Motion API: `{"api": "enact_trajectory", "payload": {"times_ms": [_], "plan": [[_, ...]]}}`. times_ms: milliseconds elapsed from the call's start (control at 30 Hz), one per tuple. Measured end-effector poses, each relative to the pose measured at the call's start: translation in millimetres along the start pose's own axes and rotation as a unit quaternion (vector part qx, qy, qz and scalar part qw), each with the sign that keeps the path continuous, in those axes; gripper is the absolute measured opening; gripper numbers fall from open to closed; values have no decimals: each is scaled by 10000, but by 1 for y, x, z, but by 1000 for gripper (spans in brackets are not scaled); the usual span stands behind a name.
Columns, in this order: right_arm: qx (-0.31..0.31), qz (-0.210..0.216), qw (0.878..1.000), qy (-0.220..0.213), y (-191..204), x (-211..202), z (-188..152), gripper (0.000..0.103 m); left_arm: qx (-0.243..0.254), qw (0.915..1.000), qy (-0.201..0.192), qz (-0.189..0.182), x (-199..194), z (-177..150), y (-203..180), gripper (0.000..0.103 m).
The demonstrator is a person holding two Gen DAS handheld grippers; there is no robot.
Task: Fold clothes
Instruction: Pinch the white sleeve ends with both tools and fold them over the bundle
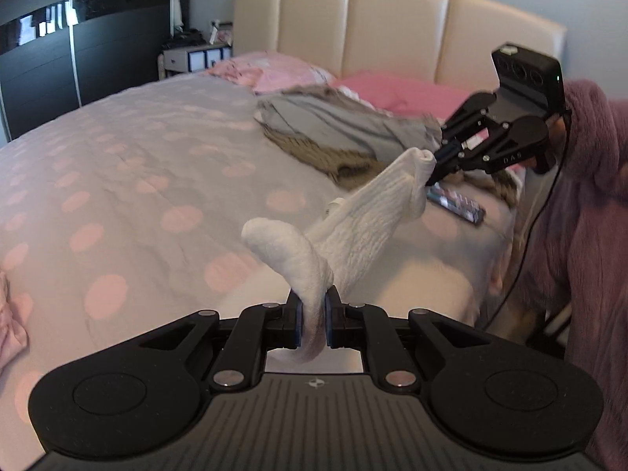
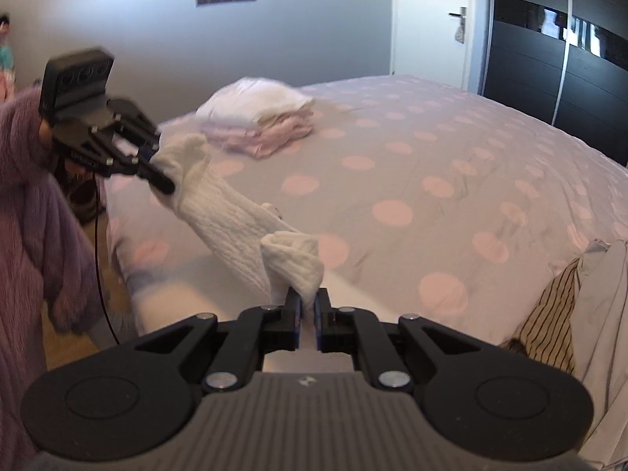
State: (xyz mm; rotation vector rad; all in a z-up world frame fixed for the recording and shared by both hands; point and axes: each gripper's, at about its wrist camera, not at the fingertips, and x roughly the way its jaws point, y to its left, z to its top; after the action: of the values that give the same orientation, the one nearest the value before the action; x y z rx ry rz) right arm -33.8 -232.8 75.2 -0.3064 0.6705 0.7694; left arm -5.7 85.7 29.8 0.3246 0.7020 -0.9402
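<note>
A white ribbed knit garment (image 1: 365,219) — soft, tube-shaped, like a long sock or legging — hangs stretched in the air above the near edge of the bed. The left hand-held gripper (image 1: 313,320) has its jaws nearly closed on one bunched, rounded end; the right hand-held gripper (image 2: 308,312) pinches the other end just as tightly, the fabric folding into a small peak above its black fingers. Each is held out from a fluffy mauve sleeve (image 2: 27,204).

Below lies the bed's grey cover with large pale pink dots (image 1: 129,165), smooth with shallow wrinkles. Toward the far end from the headboard sits a neat stack of folded white and pale pink cloth (image 2: 261,117). Near the head, by the pink pillows (image 1: 392,90), lies a loose heap of grey cloth and brown striped fabric (image 1: 333,129), and beside it, at the bed's edge, a dark flat remote-like object (image 1: 455,202). A cream padded headboard (image 1: 392,27) backs the bed — dark glossy wardrobe doors (image 2: 549,78) line one wall.
</note>
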Motion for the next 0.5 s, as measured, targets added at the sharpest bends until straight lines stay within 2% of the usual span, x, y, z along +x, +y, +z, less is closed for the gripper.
{"api": "enact_trajectory", "payload": {"times_ms": [200,333,500], "plan": [[-946,-209,9928,701,47,36,-34,9,635,9961,613,11,25,-35,-24,9],[-1270,-289,9874,899,63,49,-45,15,1081,9908,811,51,33,-49,-37,9],[-1670,-308,9806,977,73,44,-53,21,1488,9848,883,120,32,-57,-48,10]]}}
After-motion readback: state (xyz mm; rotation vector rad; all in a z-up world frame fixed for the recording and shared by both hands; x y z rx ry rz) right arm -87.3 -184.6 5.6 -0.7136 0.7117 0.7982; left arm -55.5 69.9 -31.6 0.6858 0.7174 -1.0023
